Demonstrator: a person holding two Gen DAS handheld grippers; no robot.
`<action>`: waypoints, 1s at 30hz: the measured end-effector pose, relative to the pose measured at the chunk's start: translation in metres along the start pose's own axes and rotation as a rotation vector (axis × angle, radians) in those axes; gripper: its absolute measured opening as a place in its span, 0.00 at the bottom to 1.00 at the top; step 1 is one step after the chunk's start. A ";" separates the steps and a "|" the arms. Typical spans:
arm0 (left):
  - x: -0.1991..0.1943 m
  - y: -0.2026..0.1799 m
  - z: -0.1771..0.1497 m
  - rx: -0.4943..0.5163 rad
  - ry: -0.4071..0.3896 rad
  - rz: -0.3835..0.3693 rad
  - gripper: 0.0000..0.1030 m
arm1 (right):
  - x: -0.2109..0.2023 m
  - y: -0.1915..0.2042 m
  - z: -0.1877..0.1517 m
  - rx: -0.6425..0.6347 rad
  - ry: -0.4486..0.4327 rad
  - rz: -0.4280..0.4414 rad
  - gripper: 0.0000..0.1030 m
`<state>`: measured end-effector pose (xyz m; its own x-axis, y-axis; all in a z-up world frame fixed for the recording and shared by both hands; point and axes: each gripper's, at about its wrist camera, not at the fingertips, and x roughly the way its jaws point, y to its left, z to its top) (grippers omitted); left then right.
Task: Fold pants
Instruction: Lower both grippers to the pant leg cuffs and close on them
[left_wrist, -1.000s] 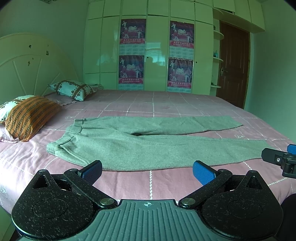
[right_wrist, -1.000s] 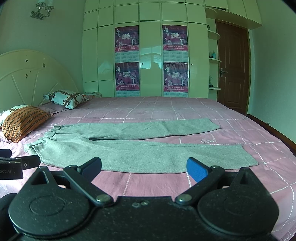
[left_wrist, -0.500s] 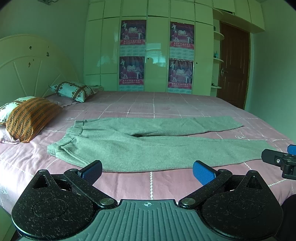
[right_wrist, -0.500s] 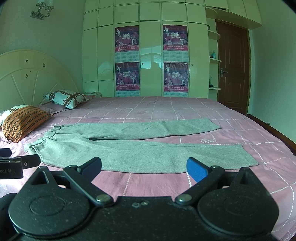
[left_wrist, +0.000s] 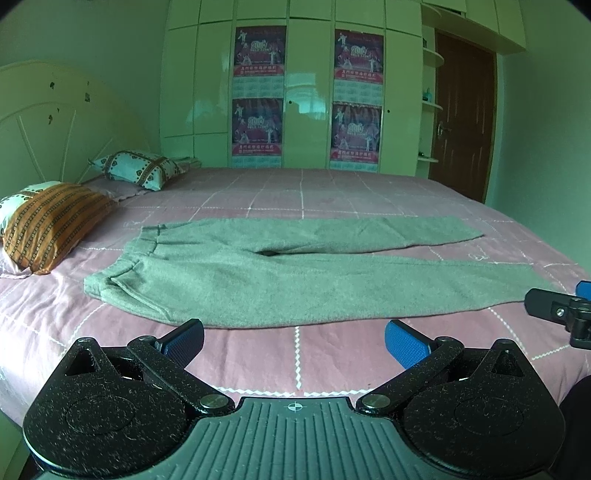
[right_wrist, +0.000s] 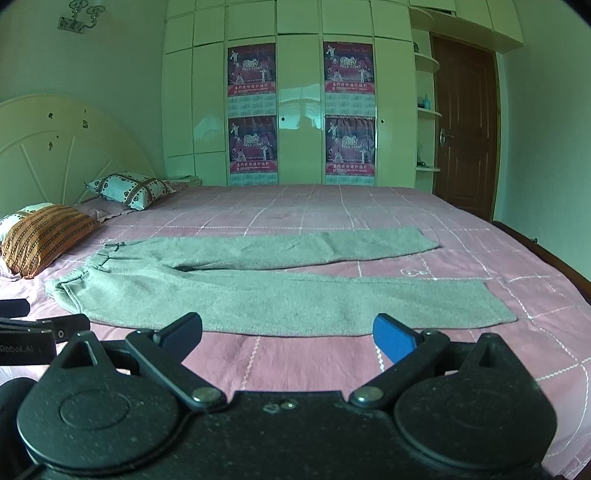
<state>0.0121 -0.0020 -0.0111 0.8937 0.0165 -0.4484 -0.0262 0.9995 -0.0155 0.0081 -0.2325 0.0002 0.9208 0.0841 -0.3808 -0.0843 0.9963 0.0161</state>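
Grey pants (left_wrist: 280, 273) (right_wrist: 258, 291) lie flat on the pink bed, waistband at the left near the pillows, both legs stretched to the right and parted in a narrow V. My left gripper (left_wrist: 293, 341) hovers open just short of the near leg's front edge, nothing between its blue pads. My right gripper (right_wrist: 288, 334) is open too, a little before the near leg's lower half. The right gripper's tip (left_wrist: 561, 310) shows at the right edge of the left wrist view, close to the near leg's cuff.
The pink checked bedspread (left_wrist: 332, 199) stretches far behind the pants. An orange striped pillow (left_wrist: 51, 225) and a patterned pillow (left_wrist: 140, 168) lie at the left by the headboard. A wardrobe with posters (right_wrist: 295, 110) and a brown door (right_wrist: 465, 125) stand beyond the bed.
The left wrist view has shifted very slightly; the pants sit a touch higher in it. The right gripper has held still, and both stay open.
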 end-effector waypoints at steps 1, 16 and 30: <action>0.001 0.002 0.000 -0.002 0.003 0.004 1.00 | 0.001 0.001 -0.001 -0.002 0.001 -0.001 0.91; 0.058 0.042 0.012 -0.026 0.114 0.028 1.00 | 0.045 0.012 0.008 -0.067 0.063 0.039 0.91; 0.239 0.205 0.132 0.018 0.130 0.078 1.00 | 0.241 0.052 0.132 -0.199 0.079 0.270 0.79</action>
<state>0.2799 0.2102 -0.0033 0.8237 0.0919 -0.5596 -0.0843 0.9957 0.0394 0.2759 -0.1579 0.0310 0.8237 0.3347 -0.4577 -0.4003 0.9149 -0.0515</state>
